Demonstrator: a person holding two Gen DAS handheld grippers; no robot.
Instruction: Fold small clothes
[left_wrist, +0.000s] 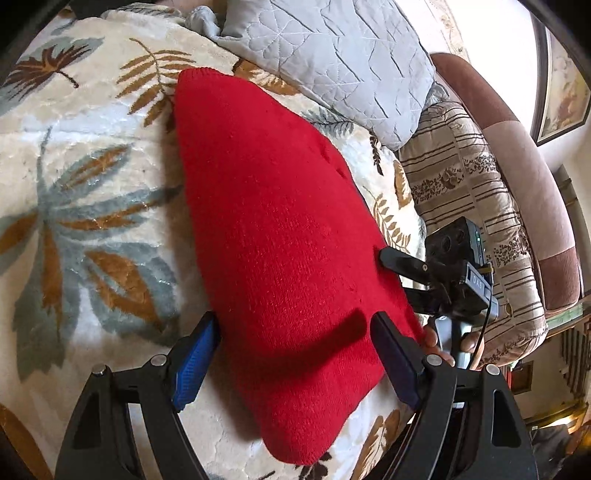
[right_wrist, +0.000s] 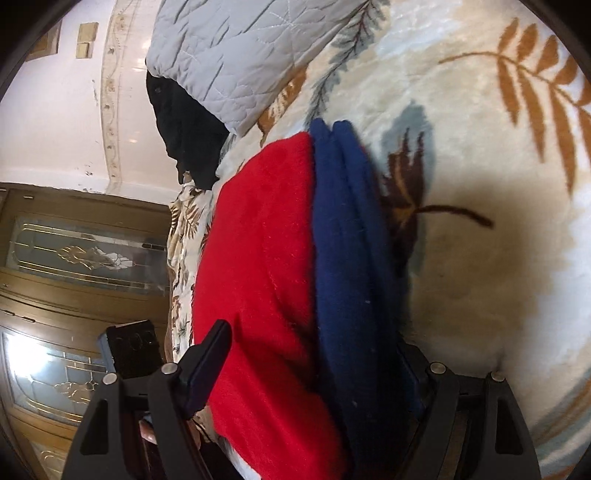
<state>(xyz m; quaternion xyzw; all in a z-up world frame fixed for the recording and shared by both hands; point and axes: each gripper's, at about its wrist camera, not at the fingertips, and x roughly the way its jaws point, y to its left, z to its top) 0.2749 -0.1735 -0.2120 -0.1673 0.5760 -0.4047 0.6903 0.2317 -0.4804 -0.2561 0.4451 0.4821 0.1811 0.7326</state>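
Lying lengthwise away from both cameras, the red knit (left_wrist: 280, 236) sits between each gripper's spread fingers (left_wrist: 199, 354).

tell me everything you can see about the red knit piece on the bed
The red knit garment is a soft, fuzzy-looking wool-like piece, folded into a long smooth slab on the leaf-patterned plush blanket. In the right wrist view it sits against a folded navy blue garment. The left claw straddles its near end with fingers spread; the right claw brackets both garments, open.
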